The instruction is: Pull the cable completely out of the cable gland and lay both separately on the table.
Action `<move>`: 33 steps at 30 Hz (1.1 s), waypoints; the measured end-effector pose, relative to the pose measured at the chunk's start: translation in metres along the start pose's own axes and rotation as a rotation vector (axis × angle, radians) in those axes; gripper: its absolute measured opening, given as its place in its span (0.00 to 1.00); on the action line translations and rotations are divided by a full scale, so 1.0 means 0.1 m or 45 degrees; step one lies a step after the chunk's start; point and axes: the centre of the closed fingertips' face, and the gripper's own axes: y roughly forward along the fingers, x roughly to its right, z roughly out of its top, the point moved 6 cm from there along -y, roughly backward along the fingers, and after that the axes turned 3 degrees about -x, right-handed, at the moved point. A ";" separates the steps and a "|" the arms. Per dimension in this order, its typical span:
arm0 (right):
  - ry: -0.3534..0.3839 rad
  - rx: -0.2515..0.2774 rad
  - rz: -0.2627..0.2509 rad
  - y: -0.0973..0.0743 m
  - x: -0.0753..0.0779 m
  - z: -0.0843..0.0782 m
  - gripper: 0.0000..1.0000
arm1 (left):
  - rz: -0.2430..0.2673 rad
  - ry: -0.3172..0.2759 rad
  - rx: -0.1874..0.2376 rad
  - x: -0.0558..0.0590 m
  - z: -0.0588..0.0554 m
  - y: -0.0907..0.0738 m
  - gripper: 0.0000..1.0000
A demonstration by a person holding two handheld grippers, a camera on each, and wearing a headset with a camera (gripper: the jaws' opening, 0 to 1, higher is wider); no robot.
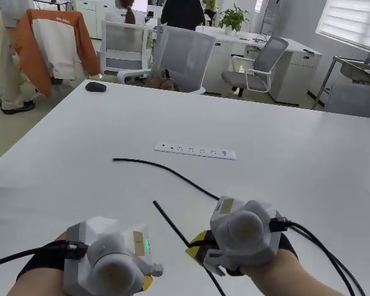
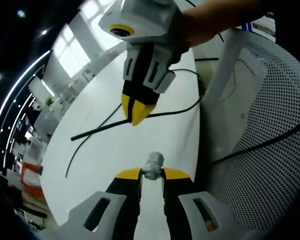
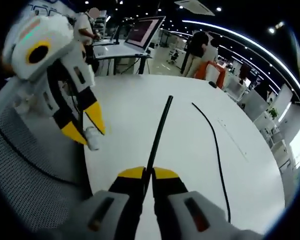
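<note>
Left gripper (image 2: 152, 174) is clamped on the little cable gland (image 2: 153, 162), right gripper (image 3: 147, 174) pinched on the black cable (image 3: 160, 130), with the gland free at its 10 o'clock. Cable looks light and springy, gland hard and slick, so I'd hold the cable near its end.

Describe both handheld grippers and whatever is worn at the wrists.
The left gripper and right gripper match: rounded white housings, black jaws ending in yellow tips. A black lead trails from the back of each. The left one shows a small green light. At the wrists sit dark bands.
</note>
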 end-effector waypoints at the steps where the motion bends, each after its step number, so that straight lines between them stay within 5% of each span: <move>1: 0.055 0.010 -0.014 0.00 0.11 0.01 0.03 | -0.002 0.002 -0.001 0.01 0.00 0.00 0.17; 6: 0.220 0.053 -0.224 0.01 0.93 -0.01 0.03 | -0.019 0.014 -0.007 0.04 0.00 0.02 0.17; 9: 0.336 -0.073 -0.353 0.03 1.38 -0.26 0.04 | -0.022 0.018 -0.008 0.04 0.00 0.03 0.17; 13: 0.466 -0.169 -0.450 -0.03 1.68 -0.67 0.05 | -0.018 0.011 -0.011 0.04 -0.02 0.02 0.17; 20: 0.803 -0.264 -0.519 -0.19 1.78 -1.44 0.06 | -0.024 -0.012 -0.022 0.03 -0.08 0.02 0.17; 22: 0.799 -0.307 -0.521 -0.22 1.75 -1.56 0.07 | -0.035 -0.004 -0.032 0.05 -0.08 0.04 0.17; 26: 0.885 -0.336 -0.494 -0.25 1.65 -1.72 0.11 | -0.043 0.000 -0.043 0.05 -0.09 0.04 0.17; 29: 0.833 -0.420 -0.498 -0.28 1.60 -1.80 0.20 | -0.036 -0.011 -0.041 0.03 -0.09 0.04 0.17; 33: 0.820 -0.396 -0.439 -0.28 1.54 -1.77 0.19 | -0.032 -0.014 -0.044 0.01 -0.08 0.06 0.17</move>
